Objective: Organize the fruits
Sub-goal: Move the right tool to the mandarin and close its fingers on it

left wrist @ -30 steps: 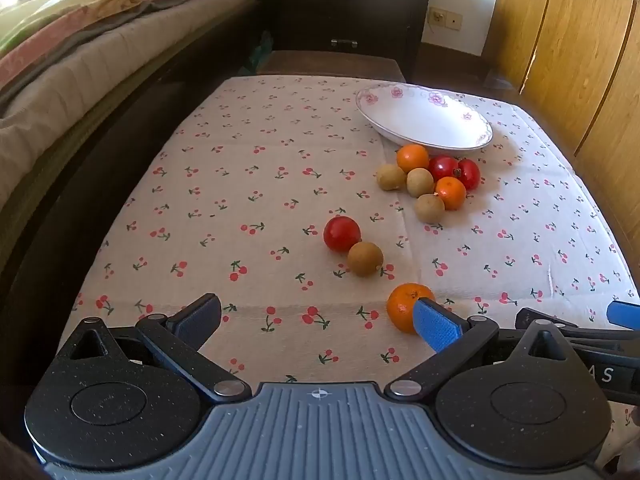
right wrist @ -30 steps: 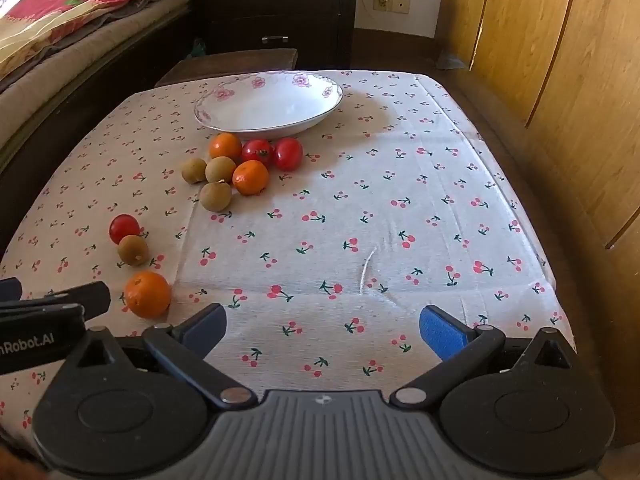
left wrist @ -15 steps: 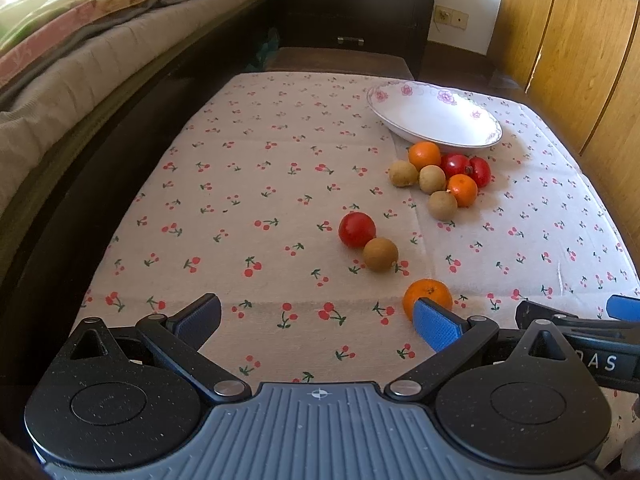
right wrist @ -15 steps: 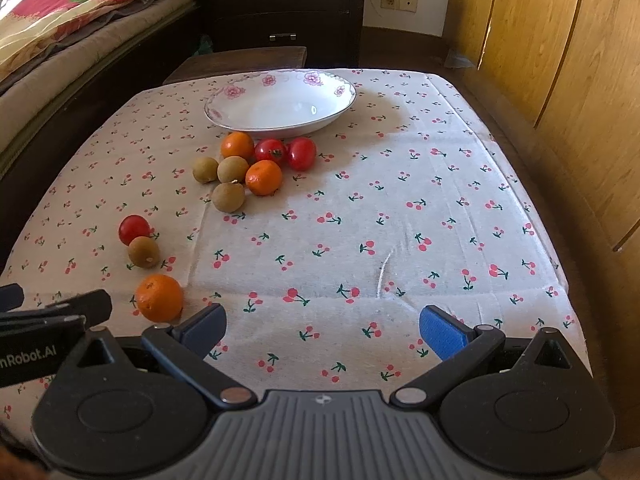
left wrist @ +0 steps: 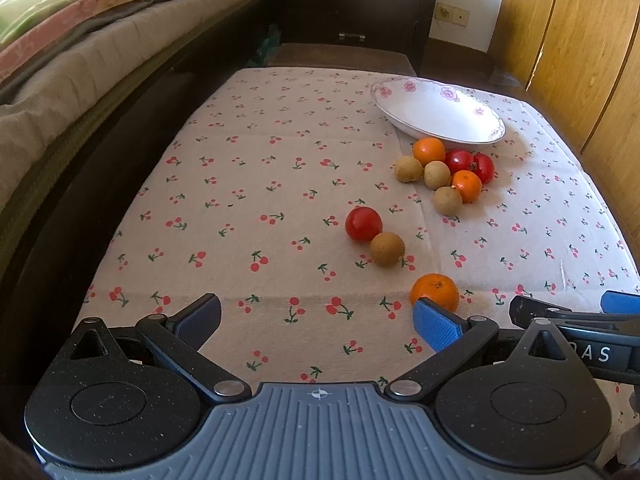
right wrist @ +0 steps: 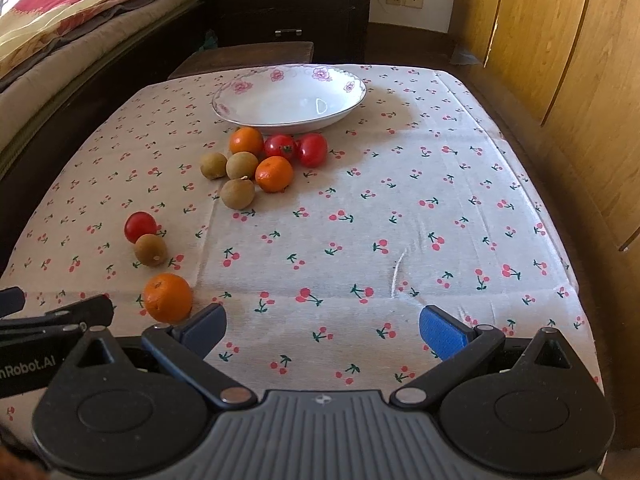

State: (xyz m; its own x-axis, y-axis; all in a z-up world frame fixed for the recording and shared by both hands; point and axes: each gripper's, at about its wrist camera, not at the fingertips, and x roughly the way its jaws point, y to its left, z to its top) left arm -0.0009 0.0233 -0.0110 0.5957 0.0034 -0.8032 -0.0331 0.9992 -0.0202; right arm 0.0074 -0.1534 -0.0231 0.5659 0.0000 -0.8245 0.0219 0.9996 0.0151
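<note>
The fruits lay loose on the cherry-print tablecloth [right wrist: 400,184]. A cluster sat at the 6 o'clock edge of the white bowl [right wrist: 288,100]: two oranges [right wrist: 246,141], two red tomatoes [right wrist: 313,150] and three brown round fruits [right wrist: 238,194], packed touching one another, the near tomato's green stem end [right wrist: 285,148] facing up. All were near round, so no long axis could be told. Well apart, toward 7 o'clock from the cluster in the right wrist view, a lone tomato [right wrist: 140,226] touched a brown fruit [right wrist: 150,250], and a third orange [right wrist: 168,297] rested nearer the cameras, just beside the right gripper's left finger [right wrist: 202,328].

The bowl held nothing and stood upright at the far side of the cloth.

The left gripper [left wrist: 316,320] hovered over the near cloth edge, jaws spread wide on nothing. The right gripper [right wrist: 322,330] likewise had its jaws spread apart, empty. A bed [left wrist: 80,60] ran along at 9 o'clock, wooden cabinet doors [right wrist: 560,60] at 3 o'clock.
</note>
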